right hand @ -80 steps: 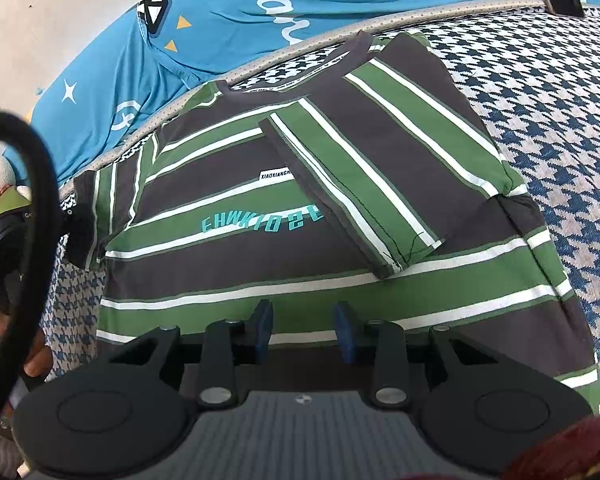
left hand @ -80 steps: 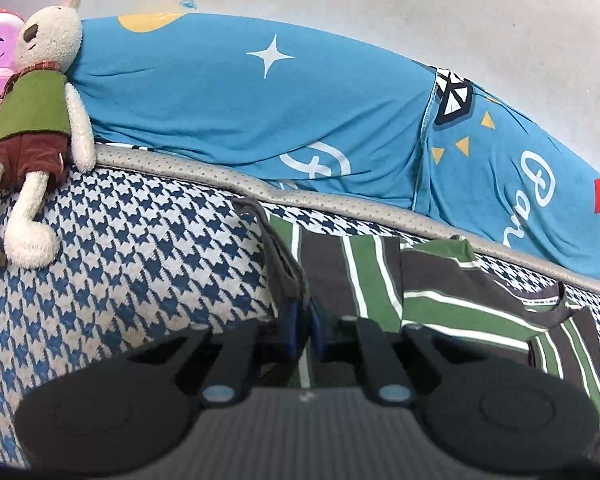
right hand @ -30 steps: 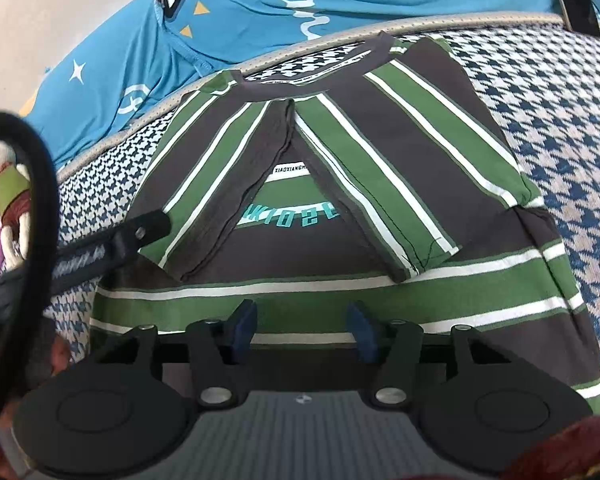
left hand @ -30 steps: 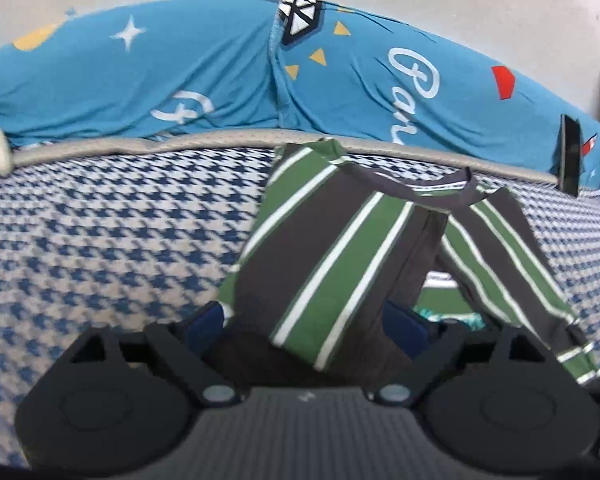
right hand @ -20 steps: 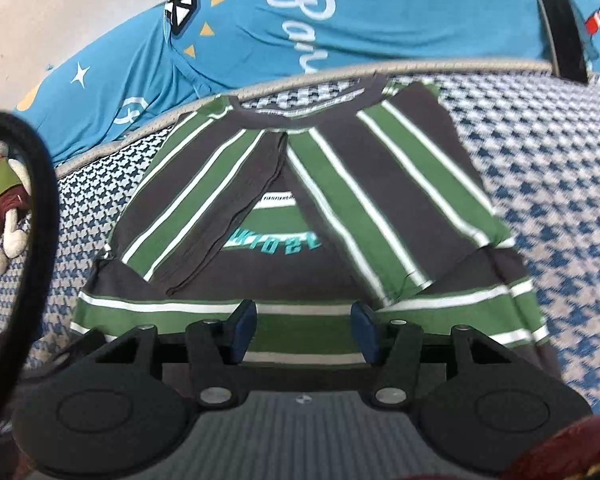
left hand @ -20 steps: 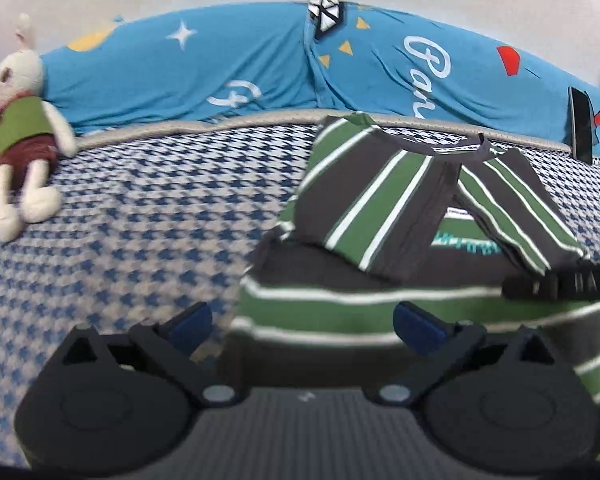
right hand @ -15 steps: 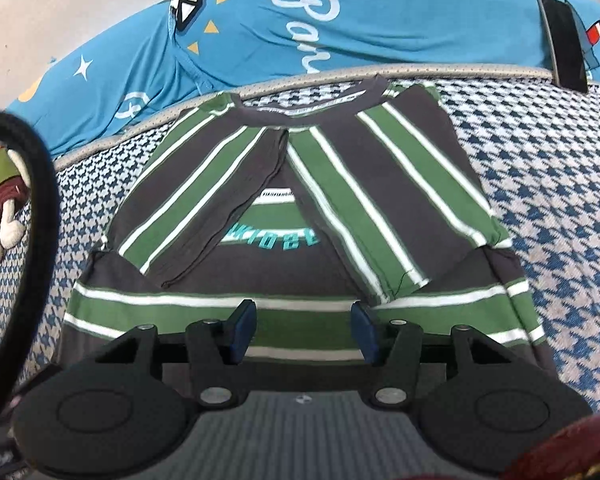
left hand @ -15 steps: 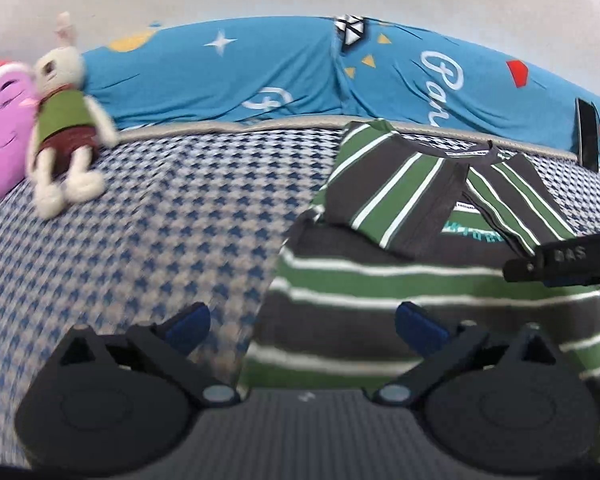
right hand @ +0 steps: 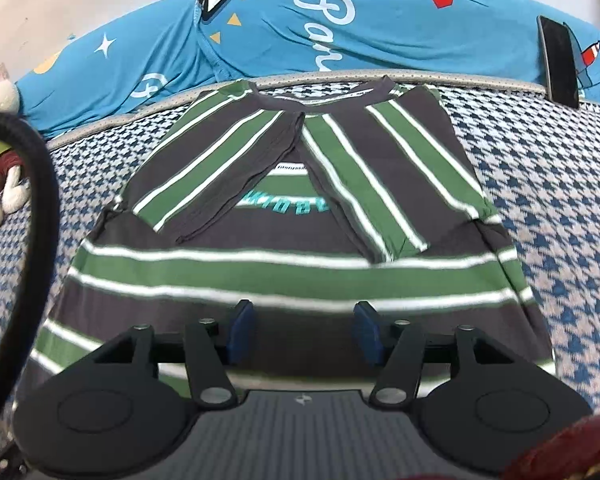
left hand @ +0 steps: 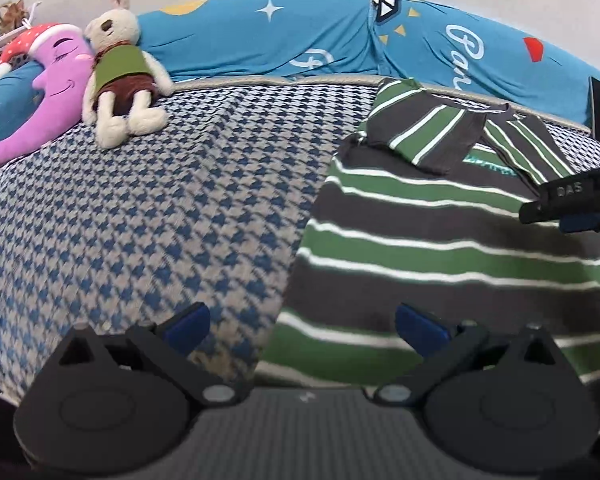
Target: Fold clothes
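Observation:
A green, grey and white striped T-shirt [right hand: 292, 272] lies flat on the houndstooth bed cover [right hand: 560, 184], both sleeves folded in over its chest. My right gripper [right hand: 302, 330] hovers open over the shirt's lower middle, nothing between its fingers. In the left wrist view the same T-shirt [left hand: 440, 240] fills the right half. My left gripper [left hand: 300, 322] is wide open above the shirt's lower left corner, straddling the hem edge and the bed cover [left hand: 160, 220]. The right gripper's finger [left hand: 572, 196] pokes in from the right edge.
A blue printed bolster [right hand: 340, 28] runs along the far edge by the wall. A stuffed rabbit [left hand: 120, 64] and a purple moon plush [left hand: 40, 92] lie at the far left. A dark phone [right hand: 560, 64] leans on the bolster at the right. A black cable [right hand: 40, 208] loops at left.
My left gripper let go of the left sleeve, now folded onto the chest, opened wide and drew back to the shirt's lower left corner. My right gripper backed away slightly and stayed open.

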Available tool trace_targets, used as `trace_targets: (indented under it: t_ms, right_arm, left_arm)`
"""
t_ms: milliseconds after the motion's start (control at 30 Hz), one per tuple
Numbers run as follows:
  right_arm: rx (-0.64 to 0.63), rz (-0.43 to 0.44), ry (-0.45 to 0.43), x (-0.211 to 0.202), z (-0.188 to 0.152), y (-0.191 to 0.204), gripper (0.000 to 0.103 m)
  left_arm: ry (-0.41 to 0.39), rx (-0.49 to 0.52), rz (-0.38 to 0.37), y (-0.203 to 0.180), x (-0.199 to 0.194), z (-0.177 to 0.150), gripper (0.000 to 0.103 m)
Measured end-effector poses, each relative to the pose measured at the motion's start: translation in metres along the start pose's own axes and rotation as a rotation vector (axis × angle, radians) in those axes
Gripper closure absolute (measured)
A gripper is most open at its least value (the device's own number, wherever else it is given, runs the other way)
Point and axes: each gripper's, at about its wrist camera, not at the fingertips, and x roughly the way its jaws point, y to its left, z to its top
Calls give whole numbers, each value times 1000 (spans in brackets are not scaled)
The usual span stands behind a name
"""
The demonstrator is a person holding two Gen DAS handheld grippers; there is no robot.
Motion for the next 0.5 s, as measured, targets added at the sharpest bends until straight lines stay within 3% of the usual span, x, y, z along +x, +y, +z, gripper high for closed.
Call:
trace_targets:
  t_ms: [267, 500]
  right_arm:
    - [24, -5, -6, -18, -26, -1, 42]
    - [-27, -32, -12, -18, -41, 9, 35]
  left_arm:
    - [29, 8, 37, 4, 3, -11, 0]
    - [60, 8, 47, 4, 10, -16, 0]
